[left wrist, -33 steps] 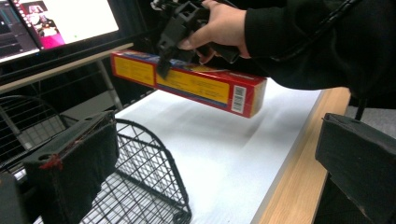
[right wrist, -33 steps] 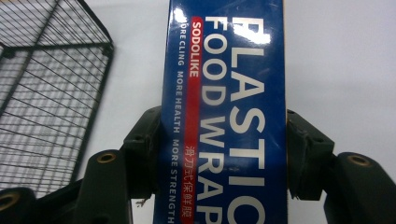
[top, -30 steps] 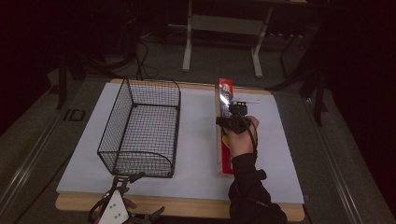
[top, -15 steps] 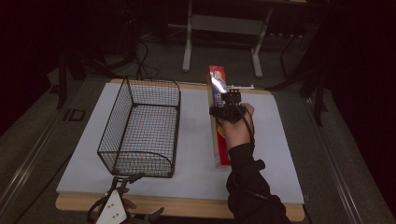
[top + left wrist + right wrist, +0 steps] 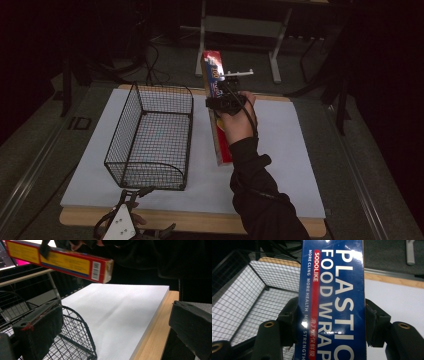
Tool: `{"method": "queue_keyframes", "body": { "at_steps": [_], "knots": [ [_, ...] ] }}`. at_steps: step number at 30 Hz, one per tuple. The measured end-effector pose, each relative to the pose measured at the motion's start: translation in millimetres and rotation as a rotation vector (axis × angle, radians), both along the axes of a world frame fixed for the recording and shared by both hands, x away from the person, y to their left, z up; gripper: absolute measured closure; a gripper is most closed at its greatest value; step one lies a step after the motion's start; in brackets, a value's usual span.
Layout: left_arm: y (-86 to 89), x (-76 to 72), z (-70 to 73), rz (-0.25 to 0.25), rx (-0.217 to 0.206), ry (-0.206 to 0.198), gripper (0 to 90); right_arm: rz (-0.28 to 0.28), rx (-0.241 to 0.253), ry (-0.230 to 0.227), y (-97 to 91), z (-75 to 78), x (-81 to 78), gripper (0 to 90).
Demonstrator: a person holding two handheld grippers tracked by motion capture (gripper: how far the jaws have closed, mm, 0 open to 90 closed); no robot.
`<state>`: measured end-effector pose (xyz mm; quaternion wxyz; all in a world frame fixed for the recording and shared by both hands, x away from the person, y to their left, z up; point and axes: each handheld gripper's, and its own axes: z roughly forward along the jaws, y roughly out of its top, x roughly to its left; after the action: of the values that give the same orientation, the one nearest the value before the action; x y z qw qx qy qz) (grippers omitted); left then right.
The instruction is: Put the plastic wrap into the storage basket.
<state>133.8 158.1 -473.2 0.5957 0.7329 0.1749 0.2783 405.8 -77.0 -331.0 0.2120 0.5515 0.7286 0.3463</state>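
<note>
Lifted off the counter (image 5: 280, 150) since a second ago, the plastic wrap box (image 5: 215, 100) sits clamped in my right gripper (image 5: 225, 102), with the wire basket (image 5: 150, 135) to its left, so I judge it ready to drop in.

1. A long blue plastic wrap box (image 5: 332, 300) runs up the middle of the right gripper view, its top and bottom ends cut off by the picture's edges.
2. Large white letters on the box read "PLASTIC FOOD WRAP"; a red strip beside them reads "SODOLIKE", with smaller white lines and Chinese characters.
3. The right claw (image 5: 331, 322) grips the box, one black pad pressed on each long side.
4. Left of the box stands a black wire basket (image 5: 249, 290), nothing in it.
5. The white surface (image 5: 394, 297) lies under both, with a wooden edge along its far side.
</note>
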Motion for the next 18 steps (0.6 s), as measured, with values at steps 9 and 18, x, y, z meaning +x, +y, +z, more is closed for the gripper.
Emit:
{"method": "queue_keyframes", "body": {
  "at_steps": [9,18],
  "knots": [
    [0.5,-0.7,0.3,-0.008,-0.003,-0.002,0.1,0.055,-0.001,-0.016,31.8,12.6,4.6,39.6],
    [1.8,-0.9,0.5,-0.009,-0.011,0.000,0.1,0.163,0.011,-0.028,64.4,18.2,6.9,39.7]
  ]
}}
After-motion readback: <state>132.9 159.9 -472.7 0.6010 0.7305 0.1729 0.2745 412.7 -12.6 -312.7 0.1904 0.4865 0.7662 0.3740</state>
